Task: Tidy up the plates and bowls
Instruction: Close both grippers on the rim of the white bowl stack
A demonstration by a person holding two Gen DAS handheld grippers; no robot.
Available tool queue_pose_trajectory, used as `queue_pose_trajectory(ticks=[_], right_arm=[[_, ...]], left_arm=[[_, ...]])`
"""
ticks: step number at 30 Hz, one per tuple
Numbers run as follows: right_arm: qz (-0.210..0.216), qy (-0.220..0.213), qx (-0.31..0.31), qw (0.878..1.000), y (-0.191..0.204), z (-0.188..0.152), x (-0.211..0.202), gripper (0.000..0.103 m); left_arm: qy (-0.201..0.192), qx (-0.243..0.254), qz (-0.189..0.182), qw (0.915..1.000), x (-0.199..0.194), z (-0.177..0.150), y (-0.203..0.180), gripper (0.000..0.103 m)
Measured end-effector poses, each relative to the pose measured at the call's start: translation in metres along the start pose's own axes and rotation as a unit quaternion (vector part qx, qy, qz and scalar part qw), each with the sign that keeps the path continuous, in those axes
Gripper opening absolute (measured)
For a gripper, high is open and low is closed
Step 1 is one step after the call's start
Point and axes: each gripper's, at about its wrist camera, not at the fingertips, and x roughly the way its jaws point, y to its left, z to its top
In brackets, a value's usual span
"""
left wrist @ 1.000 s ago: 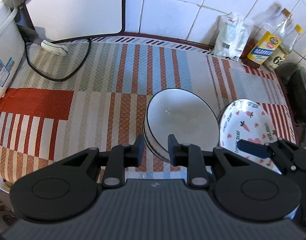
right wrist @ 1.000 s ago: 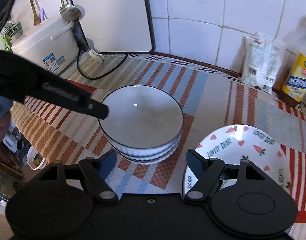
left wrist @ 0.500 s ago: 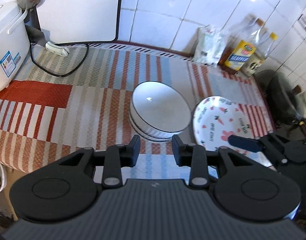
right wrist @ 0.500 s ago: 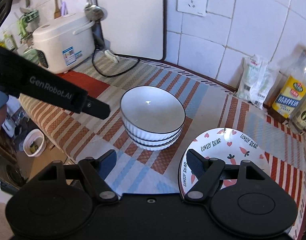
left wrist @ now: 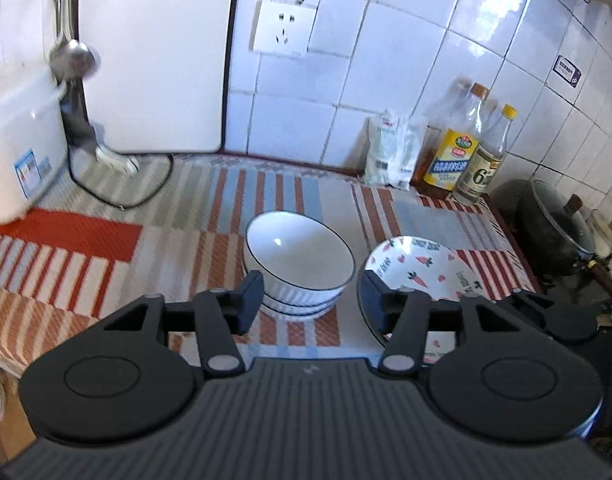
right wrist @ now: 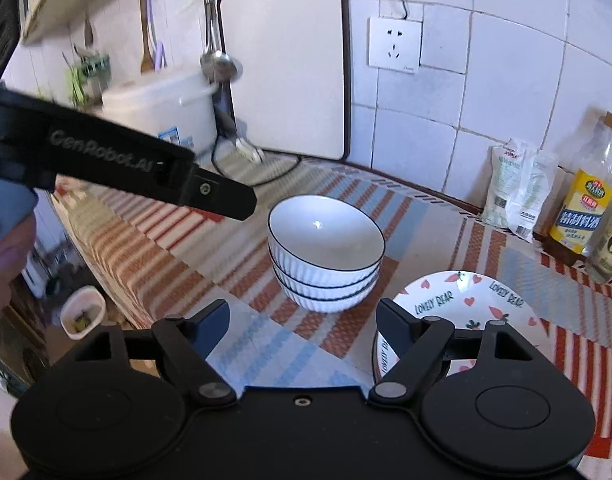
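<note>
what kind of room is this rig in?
Most likely a home kitchen counter: tiled wall with a socket, a rice cooker with a ladle hanging beside it, condiment bottles, and stacked bowls on a striped mat.

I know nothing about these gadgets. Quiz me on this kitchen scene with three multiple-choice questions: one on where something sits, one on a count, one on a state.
1. Where is the carrot-and-heart plate?
A. beside the bowl stack
B. on top of the bowl stack
C. against the wall

2. How many bowls are in the bowl stack?
A. one
B. three
C. five

3. What is the top bowl?
A. full of soup
B. upside down
C. empty

Answers: 1 A, it rests on the mat next to the stack; 2 B, three rims show; 3 C, its white inside is bare.
</note>
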Motion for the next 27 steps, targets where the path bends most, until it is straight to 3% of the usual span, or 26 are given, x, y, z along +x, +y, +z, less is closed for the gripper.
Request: queue_pose_trajectory(ticks=[4, 11, 15, 21, 27], right_arm=[[-0.002, -0.025, 0.02, 0.999, -0.005, -0.016, 0.006, 0.086], [-0.02, -0.066, 0.018, 0.997, 0.001, -0.054, 0.029, 0.091], [-0.042, -0.066, 0.035, 0.996, 0.005, -0.067, 0.054, 0.091], [-0.037, -0.058, 0.052, 0.996, 0.014, -0.073, 0.089, 0.091], [-0.063, -0.053, 0.057, 0.995, 0.025, -0.068, 0.125, 0.091]], left_arm=[[-0.003, -0.003, 0.022, 0.9998, -0.001, -0.007, -0.003, 0.062], [0.0, -0.035, -0.001, 0.9994, 0.025, -0.018, 0.007, 0.067], [0.027, -0.066, -0.012, 0.9974, 0.052, -0.017, 0.015, 0.067], [0.053, -0.086, -0.007, 0.9949, 0.083, -0.014, 0.033, 0.067], [0.08, -0.12, -0.021, 0.9893, 0.108, -0.003, 0.056, 0.057]])
